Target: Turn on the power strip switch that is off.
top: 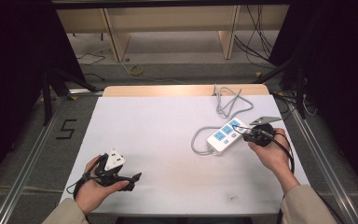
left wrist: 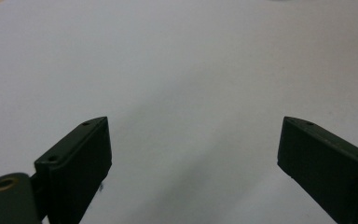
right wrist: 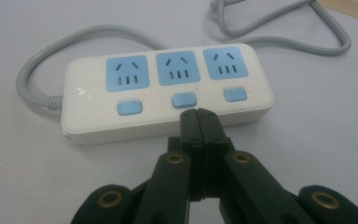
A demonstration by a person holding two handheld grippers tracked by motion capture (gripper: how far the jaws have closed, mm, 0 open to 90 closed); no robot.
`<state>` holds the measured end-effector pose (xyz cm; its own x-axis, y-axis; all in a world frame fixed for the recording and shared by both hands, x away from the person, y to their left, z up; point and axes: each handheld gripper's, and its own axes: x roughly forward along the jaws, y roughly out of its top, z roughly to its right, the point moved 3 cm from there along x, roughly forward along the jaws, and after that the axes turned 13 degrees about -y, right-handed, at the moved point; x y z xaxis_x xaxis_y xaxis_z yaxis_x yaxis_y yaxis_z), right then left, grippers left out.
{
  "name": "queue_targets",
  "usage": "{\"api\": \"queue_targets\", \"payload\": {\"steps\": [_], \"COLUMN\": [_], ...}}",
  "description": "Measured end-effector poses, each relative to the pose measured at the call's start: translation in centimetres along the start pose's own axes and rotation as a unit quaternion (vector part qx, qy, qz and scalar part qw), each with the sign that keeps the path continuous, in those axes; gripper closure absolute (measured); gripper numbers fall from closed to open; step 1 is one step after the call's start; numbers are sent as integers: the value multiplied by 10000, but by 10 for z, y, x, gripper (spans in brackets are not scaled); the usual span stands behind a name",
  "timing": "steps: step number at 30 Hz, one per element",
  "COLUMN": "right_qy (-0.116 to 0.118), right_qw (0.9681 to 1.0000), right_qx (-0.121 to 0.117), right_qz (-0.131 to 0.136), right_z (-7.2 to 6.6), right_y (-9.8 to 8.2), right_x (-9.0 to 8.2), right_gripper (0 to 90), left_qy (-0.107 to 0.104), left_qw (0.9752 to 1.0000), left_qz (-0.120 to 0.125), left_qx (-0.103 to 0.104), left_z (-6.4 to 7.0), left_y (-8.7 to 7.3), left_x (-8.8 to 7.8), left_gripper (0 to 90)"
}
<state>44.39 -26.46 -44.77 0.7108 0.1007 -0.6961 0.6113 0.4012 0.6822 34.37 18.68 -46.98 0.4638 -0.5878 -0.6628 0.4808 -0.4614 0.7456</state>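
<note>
I see my right gripper (right wrist: 198, 112) with its jaws pressed together and nothing between them, the tips just at the middle blue switch (right wrist: 184, 100) of the white power strip (right wrist: 163, 91), which lies near the right edge of the table (top: 168, 140), its grey cord (top: 228, 105) looping toward the far edge. My left gripper (left wrist: 193, 163) is spread wide and empty over bare surface near the front left corner.

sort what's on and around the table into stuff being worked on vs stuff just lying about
In the job:
- power strip
- its middle switch, where the shut right tongs point
- left tongs, open

Lying about:
- grey cord of the strip
- cables on the floor
- yellow coil
</note>
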Motion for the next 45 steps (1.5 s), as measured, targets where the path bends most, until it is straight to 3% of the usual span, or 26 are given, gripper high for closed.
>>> {"api": "queue_targets", "payload": {"steps": [45], "right_qy": [20], "right_qw": [9999], "right_qx": [-79], "right_qz": [-137], "right_z": [-3], "right_y": [13], "right_x": [12], "right_gripper": [900], "left_qy": [-9], "left_qw": [10000], "left_qz": [-15], "left_qx": [2], "left_z": [1], "left_y": [0], "left_x": [1], "left_gripper": [97]}}
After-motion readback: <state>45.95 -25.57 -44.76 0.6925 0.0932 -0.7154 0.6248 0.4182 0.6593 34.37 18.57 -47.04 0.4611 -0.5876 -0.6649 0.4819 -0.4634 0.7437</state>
